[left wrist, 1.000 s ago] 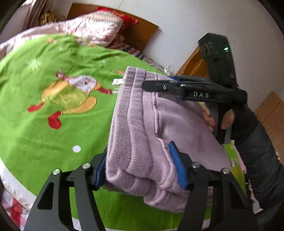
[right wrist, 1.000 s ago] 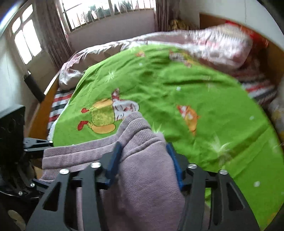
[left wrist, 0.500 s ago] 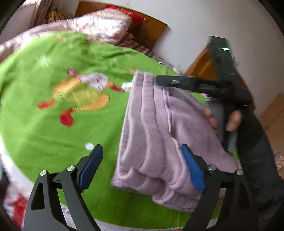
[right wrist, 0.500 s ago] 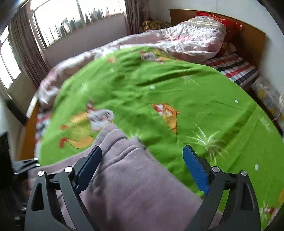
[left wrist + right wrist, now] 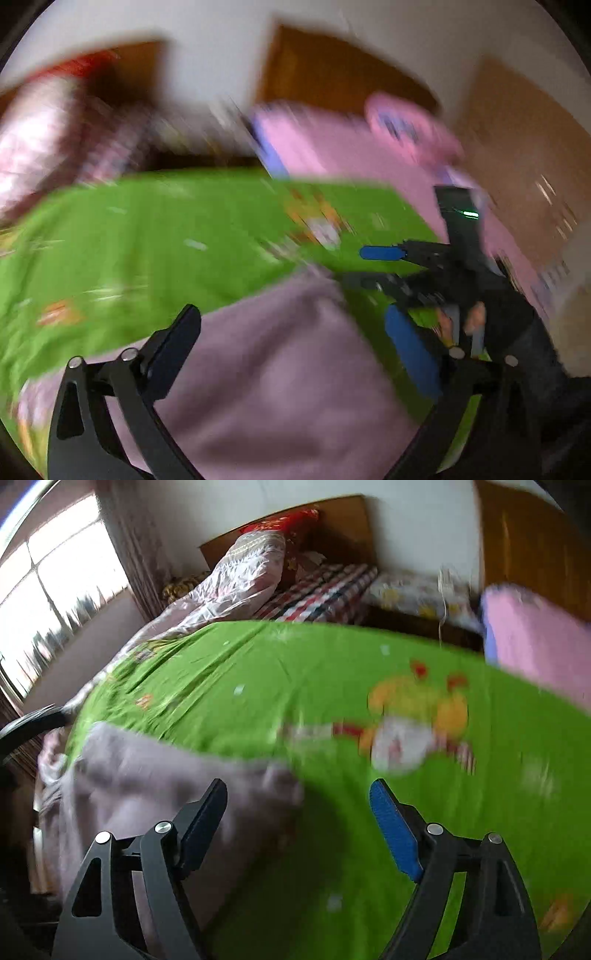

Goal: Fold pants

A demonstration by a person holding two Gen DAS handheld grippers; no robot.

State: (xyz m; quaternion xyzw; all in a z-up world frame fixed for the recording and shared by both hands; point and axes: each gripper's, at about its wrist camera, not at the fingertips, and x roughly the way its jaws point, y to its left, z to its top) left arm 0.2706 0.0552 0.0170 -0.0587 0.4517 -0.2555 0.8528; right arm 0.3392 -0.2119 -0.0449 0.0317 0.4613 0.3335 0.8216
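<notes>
The folded pants lie under the left claw, left of the right claw; both claws are empty, their wide jaws closing slightly.

Right tool closing, empty; pants on green blanket.

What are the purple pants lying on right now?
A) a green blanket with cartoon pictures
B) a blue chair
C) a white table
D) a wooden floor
A: the pants lie flat on the green blanket, which has cartoon figures printed on it.
</notes>
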